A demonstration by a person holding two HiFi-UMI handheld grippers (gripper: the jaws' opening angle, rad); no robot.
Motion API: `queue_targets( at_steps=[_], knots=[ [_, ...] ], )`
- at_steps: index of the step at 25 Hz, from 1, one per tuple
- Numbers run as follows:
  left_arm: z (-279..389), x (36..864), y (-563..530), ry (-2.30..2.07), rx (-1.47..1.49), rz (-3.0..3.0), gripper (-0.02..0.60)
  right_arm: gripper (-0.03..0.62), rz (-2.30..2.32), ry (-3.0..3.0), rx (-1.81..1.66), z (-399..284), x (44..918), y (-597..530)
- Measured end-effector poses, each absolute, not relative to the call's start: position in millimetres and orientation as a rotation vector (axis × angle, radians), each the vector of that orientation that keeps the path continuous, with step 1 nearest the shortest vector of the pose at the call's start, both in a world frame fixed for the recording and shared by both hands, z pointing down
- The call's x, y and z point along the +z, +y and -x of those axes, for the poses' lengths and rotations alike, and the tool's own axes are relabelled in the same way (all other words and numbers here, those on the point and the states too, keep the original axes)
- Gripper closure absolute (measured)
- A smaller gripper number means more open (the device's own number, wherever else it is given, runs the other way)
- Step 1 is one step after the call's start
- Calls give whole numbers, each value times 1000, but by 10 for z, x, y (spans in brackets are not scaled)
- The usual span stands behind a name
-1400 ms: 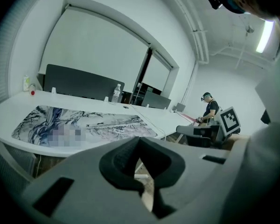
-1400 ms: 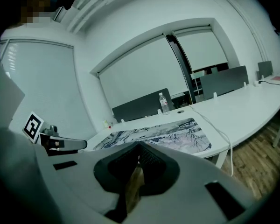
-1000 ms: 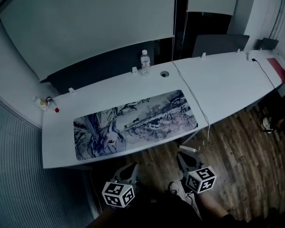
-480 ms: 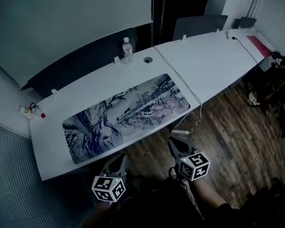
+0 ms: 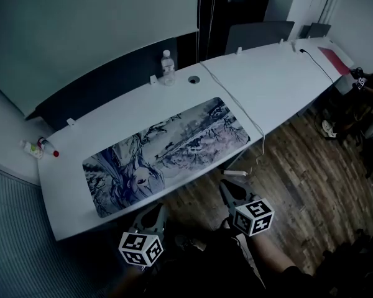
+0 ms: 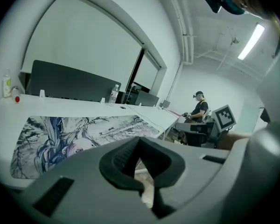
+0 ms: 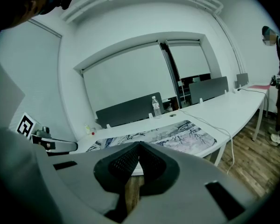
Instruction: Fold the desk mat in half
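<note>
A long white desk (image 5: 286, 85) is carrying the desk mat (image 5: 168, 148), lying flat and unfolded by its near edge. The left gripper (image 5: 155, 215) and right gripper (image 5: 229, 192) are hovering short of it, clenched and empty (the left gripper view alone is showing a ceiling light (image 6: 252, 41))

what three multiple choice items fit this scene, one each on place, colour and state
1. Where is the water bottle? A on the desk mat B behind the mat, near the desk's far edge C on a shelf
2. Desk top colour? A black B red C white
3. The mat is: A flat, unfolded B folded in half C rolled up
Key: 1 B, it stands past the mat's far side; 2 C, bare top is white; 3 A, whole print shows.
</note>
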State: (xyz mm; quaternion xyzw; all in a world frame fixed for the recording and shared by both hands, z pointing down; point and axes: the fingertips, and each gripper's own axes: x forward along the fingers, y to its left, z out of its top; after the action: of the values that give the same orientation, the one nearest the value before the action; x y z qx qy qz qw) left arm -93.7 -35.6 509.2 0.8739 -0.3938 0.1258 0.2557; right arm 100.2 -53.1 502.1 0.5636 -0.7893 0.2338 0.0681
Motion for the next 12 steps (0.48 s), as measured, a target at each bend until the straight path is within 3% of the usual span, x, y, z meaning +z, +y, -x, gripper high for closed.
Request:
queue_targets(
  at_steps=[12],
  knots=[
    [497, 5137, -733, -1054, 352, -2365, 575, 571, -1739, -2319, 723, -1559, 5117, -929]
  ],
)
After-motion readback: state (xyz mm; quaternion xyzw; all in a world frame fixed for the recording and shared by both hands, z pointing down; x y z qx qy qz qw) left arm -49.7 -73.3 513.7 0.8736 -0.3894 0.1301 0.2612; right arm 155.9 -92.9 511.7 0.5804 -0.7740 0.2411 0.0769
